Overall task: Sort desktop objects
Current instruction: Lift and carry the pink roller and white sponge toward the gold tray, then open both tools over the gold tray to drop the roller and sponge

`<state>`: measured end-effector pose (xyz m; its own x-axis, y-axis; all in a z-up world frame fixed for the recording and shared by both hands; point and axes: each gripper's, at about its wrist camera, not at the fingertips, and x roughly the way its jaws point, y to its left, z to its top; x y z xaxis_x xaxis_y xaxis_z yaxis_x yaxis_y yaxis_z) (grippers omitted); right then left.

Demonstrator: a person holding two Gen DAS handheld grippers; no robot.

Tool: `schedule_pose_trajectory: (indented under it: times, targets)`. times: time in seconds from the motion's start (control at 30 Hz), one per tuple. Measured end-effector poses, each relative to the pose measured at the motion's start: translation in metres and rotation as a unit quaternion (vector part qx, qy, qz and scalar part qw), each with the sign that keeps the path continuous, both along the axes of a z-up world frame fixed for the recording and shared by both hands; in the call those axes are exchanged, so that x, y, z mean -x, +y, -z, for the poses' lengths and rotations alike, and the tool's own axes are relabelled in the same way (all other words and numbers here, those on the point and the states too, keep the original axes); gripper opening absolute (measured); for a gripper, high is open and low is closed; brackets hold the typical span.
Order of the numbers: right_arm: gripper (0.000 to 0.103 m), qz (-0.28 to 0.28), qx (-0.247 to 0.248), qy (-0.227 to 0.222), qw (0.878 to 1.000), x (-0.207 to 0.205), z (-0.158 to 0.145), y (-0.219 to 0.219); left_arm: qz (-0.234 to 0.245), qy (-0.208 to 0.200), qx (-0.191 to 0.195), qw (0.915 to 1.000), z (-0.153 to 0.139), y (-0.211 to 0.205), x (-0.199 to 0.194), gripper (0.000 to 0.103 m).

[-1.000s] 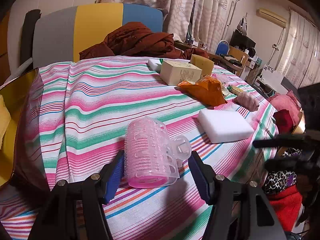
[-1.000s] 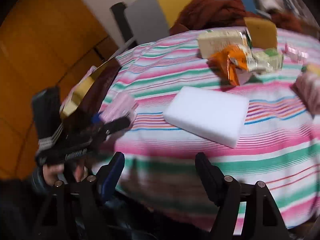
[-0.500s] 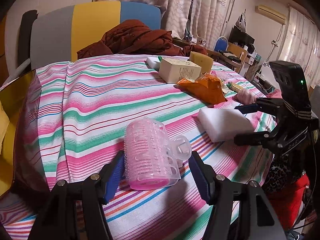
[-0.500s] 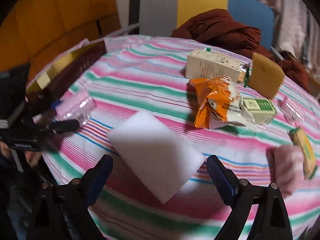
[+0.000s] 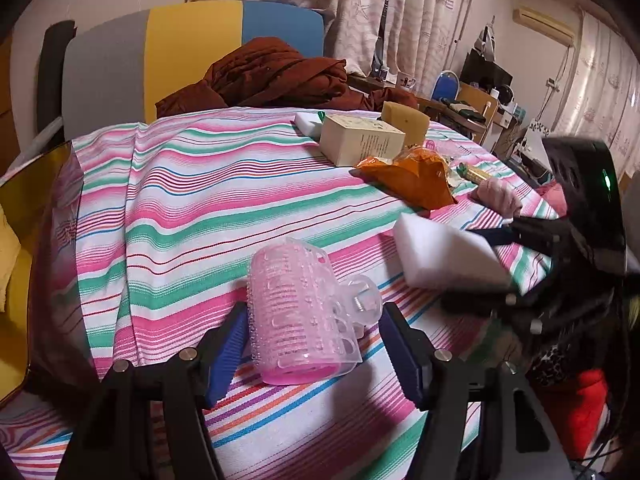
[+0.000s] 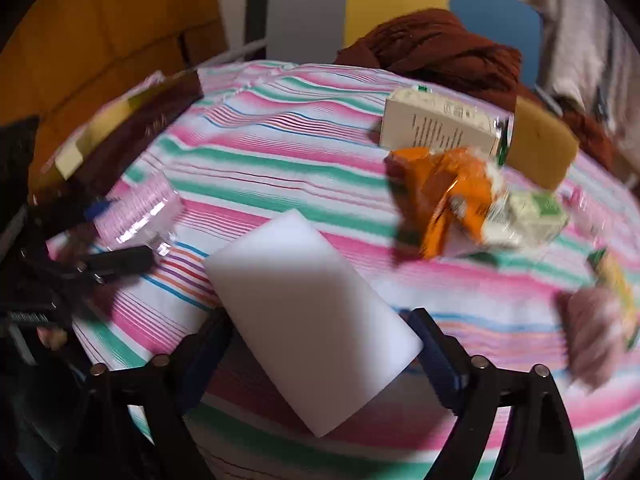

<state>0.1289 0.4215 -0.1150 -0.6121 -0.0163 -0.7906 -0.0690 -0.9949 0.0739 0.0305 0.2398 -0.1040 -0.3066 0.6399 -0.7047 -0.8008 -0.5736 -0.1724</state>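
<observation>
A pink plastic hair roller (image 5: 300,316) lies on the striped tablecloth (image 5: 180,208) between the fingers of my left gripper (image 5: 316,346), which is open; its left pad sits close to the roller and a gap shows on the right. The same roller (image 6: 140,208) and left gripper (image 6: 116,232) appear at the left of the right wrist view. A white sponge block (image 6: 304,320) lies near the table's front edge. My right gripper (image 6: 320,346) straddles its near end, open, with a blue pad at each side. The left wrist view shows that sponge (image 5: 444,252) too.
A cream box (image 5: 360,140), a yellow sponge (image 5: 404,120), an orange snack bag (image 5: 412,180) and a pink fuzzy item (image 5: 500,196) crowd the far right. Brown cloth (image 5: 280,76) lies on a chair behind. An amber container (image 5: 24,240) borders the left edge.
The right gripper swung in over the table and closed in on the white sponge, which now sits between its fingers. The left gripper stayed around the pink roller.
</observation>
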Motion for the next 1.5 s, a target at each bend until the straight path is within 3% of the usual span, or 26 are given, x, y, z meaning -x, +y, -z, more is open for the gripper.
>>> schedule_pose_trajectory:
  times: [0.13, 0.27, 0.5, 0.8, 1.03, 1.33, 1.5]
  targets:
    - [0.102, 0.026, 0.007, 0.011, 1.000, 0.000, 0.004, -0.004, 0.002, -0.002, 0.004, 1.0000, -0.001, 0.002, 0.001, 0.067]
    - [0.102, 0.016, -0.005, 0.007, 1.000, 0.001, 0.002, -0.006, 0.000, 0.001, 0.011, 0.9999, -0.002, 0.004, 0.002, 0.067]
    - [0.084, 0.031, -0.011, 0.014, 0.999, -0.008, 0.000, -0.003, -0.011, 0.008, 0.014, 0.9998, -0.002, 0.003, 0.001, 0.065]
    - [0.083, 0.066, -0.012, 0.052, 0.996, -0.007, -0.010, -0.022, -0.024, 0.021, 0.016, 0.9994, -0.006, -0.005, -0.003, 0.065]
    - [0.082, 0.079, -0.005, 0.072, 0.994, 0.003, -0.022, -0.032, -0.041, 0.040, -0.004, 0.9983, -0.027, -0.021, -0.005, 0.065]
    - [0.083, 0.045, 0.020, 0.118, 0.992, 0.039, -0.047, -0.072, -0.111, 0.061, -0.028, 0.9916, -0.060, -0.082, 0.010, 0.065]
    - [0.083, -0.006, 0.059, 0.135, 0.989, 0.075, -0.064, -0.107, -0.177, 0.080, -0.030, 0.9805, -0.074, -0.130, 0.037, 0.065]
